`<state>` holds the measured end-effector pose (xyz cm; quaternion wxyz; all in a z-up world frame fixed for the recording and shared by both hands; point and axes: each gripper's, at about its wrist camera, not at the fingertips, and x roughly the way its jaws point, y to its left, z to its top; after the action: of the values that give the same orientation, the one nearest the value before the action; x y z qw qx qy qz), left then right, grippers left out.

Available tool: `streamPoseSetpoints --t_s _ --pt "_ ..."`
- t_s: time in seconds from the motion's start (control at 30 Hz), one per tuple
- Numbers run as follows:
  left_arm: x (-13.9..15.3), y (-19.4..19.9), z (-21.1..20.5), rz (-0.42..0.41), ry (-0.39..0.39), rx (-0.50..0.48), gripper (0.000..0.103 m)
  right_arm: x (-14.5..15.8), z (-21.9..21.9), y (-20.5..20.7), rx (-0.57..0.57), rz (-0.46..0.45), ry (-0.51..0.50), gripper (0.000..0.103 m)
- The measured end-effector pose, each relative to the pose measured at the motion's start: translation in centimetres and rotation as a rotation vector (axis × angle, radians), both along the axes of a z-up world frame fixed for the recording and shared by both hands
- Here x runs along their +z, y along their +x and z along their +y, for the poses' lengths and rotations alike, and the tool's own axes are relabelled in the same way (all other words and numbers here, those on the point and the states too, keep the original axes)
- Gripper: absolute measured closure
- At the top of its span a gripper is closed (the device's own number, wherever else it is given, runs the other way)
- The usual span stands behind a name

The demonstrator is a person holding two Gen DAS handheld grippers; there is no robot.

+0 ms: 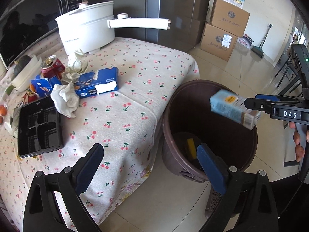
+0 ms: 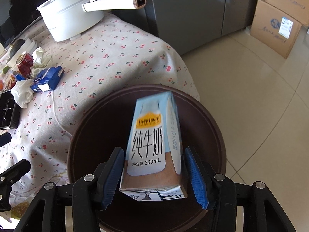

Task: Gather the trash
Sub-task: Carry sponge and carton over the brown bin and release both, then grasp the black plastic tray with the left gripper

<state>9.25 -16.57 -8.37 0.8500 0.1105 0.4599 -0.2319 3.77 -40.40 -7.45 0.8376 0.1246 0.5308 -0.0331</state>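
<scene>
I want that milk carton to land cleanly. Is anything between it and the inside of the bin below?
Nothing visible blocks it. The milk carton sits between the right gripper's jaws directly over the open brown bin. The left gripper is empty, off to the side, and only a yellow item lies at the bottom.

Both cameras look down from close above the brown bin point(image 1: 210, 127) beside the table point(image 1: 123, 104); both see them.
</scene>
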Motion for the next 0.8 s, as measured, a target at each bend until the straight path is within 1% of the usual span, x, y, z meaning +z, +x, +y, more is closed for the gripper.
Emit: streamPoseSetpoints --t_s 0.03,0.1,0.47,0.8 --pt "0.1 0.0 0.4 -0.001 -0.001 0.007 0.004 0.1 0.2 0.1 0.001 -0.004 0.0 0.035" --pt "0.3 0.0 1.2 -0.002 -0.001 0.022 0.004 0.4 0.6 0.2 0.006 -0.015 0.005 0.03" --pt "1.6 0.4 6.0 -0.025 0.007 0.124 0.003 2.4 3.4 1.4 0.042 -0.064 -0.047 0.024" --pt "2.8 1.0 11.3 -0.03 -0.006 0.247 0.003 4.3 7.6 3.2 0.102 -0.112 -0.065 0.018"
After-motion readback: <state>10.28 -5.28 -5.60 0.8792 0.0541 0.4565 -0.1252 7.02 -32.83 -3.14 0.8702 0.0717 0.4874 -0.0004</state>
